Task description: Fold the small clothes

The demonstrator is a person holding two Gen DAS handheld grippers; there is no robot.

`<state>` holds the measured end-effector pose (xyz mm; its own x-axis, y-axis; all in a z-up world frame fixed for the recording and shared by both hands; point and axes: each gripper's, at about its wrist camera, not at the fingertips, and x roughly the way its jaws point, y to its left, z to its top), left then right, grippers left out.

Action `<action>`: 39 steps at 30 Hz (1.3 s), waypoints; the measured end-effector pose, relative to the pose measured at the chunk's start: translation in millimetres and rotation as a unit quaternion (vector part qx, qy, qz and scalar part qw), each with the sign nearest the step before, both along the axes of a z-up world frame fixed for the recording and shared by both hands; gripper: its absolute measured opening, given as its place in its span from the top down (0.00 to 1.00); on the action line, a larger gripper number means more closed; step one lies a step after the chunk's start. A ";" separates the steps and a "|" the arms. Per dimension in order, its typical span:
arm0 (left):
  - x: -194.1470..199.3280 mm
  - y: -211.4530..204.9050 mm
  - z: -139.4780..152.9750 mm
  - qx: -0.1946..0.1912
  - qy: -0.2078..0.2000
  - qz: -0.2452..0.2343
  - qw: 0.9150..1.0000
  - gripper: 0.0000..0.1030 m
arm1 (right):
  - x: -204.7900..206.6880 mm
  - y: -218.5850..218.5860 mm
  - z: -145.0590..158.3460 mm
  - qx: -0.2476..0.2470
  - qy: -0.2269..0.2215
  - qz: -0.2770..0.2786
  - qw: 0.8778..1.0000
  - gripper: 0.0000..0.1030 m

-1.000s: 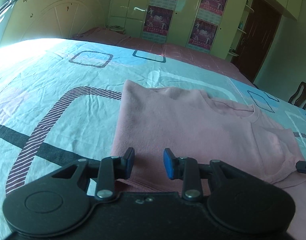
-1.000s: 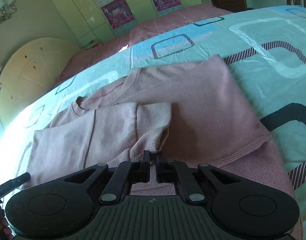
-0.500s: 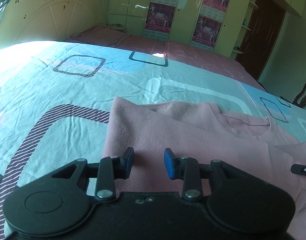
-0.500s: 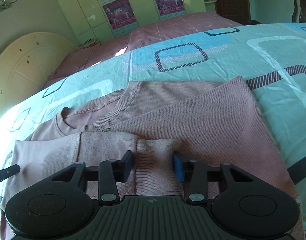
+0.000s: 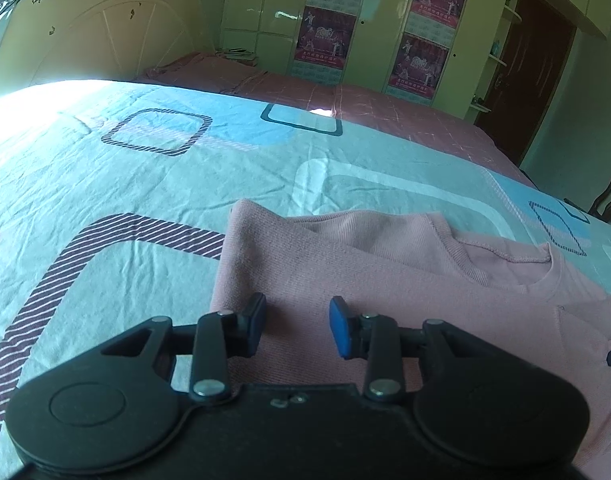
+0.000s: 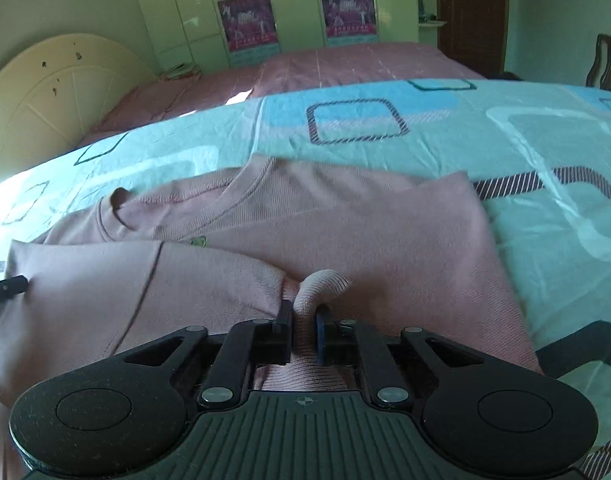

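While the right gripper (image 6: 304, 322) is closing on a bunched sleeve (image 6: 323, 284), the left gripper (image 5: 297, 322) stands half open over the top (image 5: 385, 280); the pinch perhaps catches too little and slips.

Lighting: daylight from the left, blown-out glare on the bedsheet (image 5: 33, 128) at that edge; far wardrobe (image 5: 265, 20) dimmer, with small reflections. Quality: 2 fisheye views, corners dark, edges bent, greenish cast, near parts slightly soft.
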<state>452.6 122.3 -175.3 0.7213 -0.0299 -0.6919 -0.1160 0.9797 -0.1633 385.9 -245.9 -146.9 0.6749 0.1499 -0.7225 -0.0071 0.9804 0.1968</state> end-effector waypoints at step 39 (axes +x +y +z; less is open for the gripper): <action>-52.2 -67.4 2.4 0.030 0.039 -0.057 0.997 0.43 | -36.3 38.9 -2.6 -0.068 0.013 0.074 0.995 0.63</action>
